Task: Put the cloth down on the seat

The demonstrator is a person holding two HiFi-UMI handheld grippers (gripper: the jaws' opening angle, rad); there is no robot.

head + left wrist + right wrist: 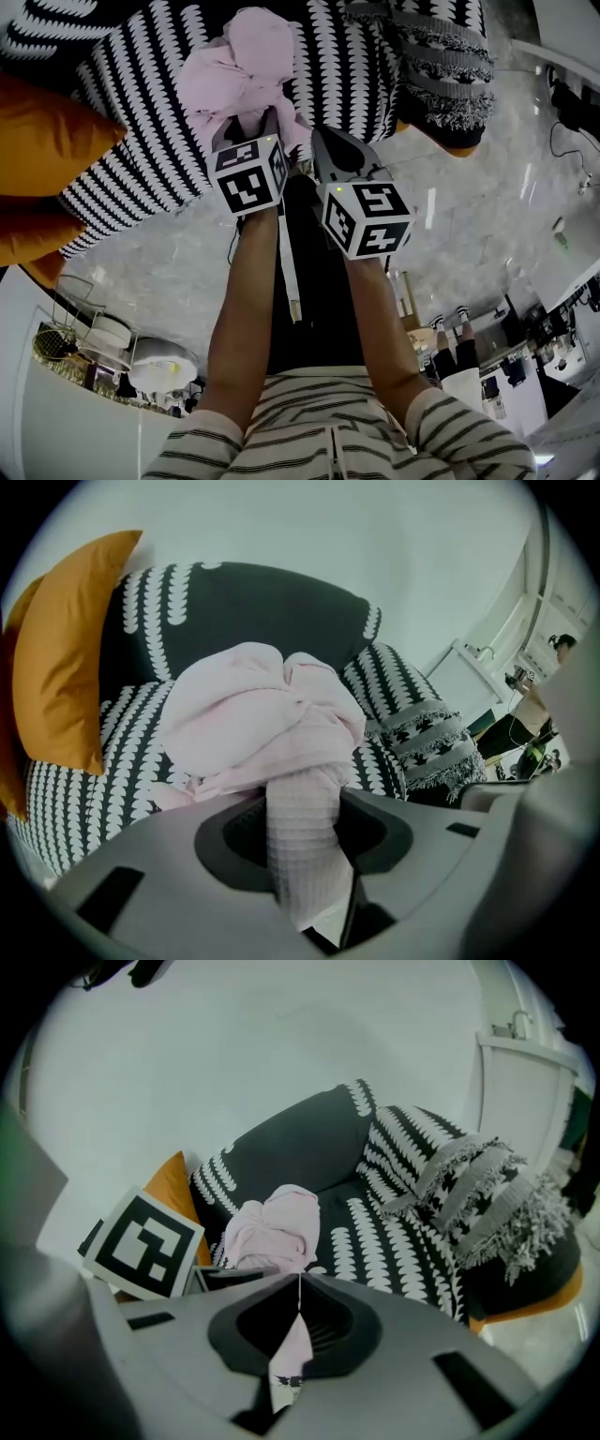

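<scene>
Left tool (305,850) clamped thick fold of pink cloth (253,714); right tool (298,1330) pinched thin edge. Best: lower onto seat (394,1232), then open both.

— Cloth (258,714)?
— Pale pink, waffle-woven, bunched into a loose ball. One strip pinched in left gripper (305,827), thin labelled end pinched in right gripper (298,1312).
— Seat (112,761)?
— Black with white leaf-like pattern, right behind the ball. Touching or apart, cannot tell.
</scene>
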